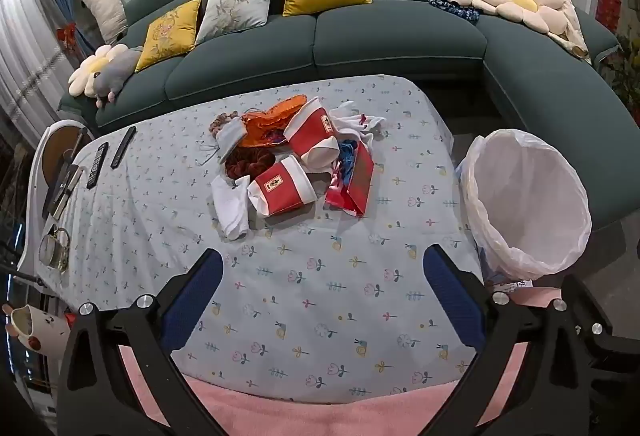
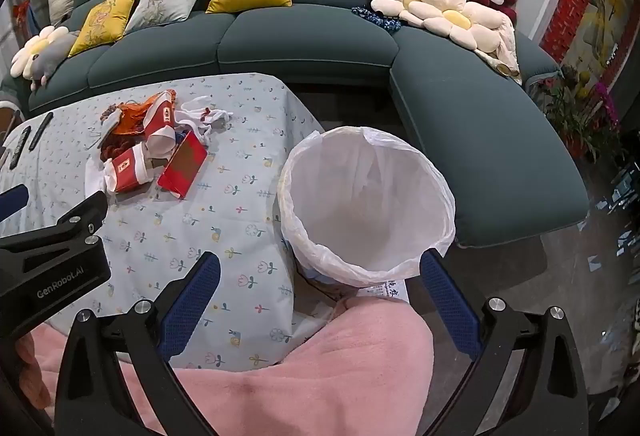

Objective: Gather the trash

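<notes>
A pile of trash lies on the table with the flowered cloth (image 1: 312, 296): two red-and-white paper cups (image 1: 282, 188) (image 1: 312, 134), a red packet (image 1: 358, 180), orange wrapper (image 1: 276, 116) and white tissues (image 1: 230, 206). The pile also shows in the right wrist view (image 2: 152, 148). A bin lined with a white bag (image 1: 524, 200) (image 2: 366, 200) stands off the table's right edge. My left gripper (image 1: 322, 300) is open and empty, short of the pile. My right gripper (image 2: 320, 304) is open and empty, just short of the bin's near rim.
Two remotes (image 1: 110, 156) and glasses (image 1: 54, 250) lie at the table's left side. A green sofa (image 1: 360, 36) with cushions and plush toys runs behind and to the right. A pink blanket (image 2: 320, 376) lies at the near edge.
</notes>
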`<state>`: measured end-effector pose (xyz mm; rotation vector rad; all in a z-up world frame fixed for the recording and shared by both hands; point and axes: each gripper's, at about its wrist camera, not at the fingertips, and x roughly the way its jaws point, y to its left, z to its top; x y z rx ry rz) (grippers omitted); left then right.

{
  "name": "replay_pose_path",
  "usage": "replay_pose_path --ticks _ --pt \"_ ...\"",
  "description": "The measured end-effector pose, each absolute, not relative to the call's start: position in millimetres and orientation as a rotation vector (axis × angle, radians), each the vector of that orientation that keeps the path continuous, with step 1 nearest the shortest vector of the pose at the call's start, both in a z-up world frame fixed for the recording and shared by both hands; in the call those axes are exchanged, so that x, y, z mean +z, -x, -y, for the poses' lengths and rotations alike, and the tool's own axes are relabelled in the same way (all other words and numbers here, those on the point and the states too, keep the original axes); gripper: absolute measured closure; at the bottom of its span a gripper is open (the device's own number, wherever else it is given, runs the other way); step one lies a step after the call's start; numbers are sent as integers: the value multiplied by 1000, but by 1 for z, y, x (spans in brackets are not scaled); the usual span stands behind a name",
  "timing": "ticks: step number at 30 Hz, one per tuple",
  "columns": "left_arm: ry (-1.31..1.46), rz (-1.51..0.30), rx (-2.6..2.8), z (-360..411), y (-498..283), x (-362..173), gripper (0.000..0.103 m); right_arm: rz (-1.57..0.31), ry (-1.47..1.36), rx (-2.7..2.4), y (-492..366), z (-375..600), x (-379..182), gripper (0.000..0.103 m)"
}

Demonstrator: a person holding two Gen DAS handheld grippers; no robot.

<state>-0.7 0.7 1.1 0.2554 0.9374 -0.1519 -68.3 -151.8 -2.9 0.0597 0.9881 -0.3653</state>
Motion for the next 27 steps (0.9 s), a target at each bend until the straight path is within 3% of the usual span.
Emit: replay_pose_path --ticks 27 --pt "-254 -910 -146 -3 7 10 7 -986 -47 -368 71 143 1 8"
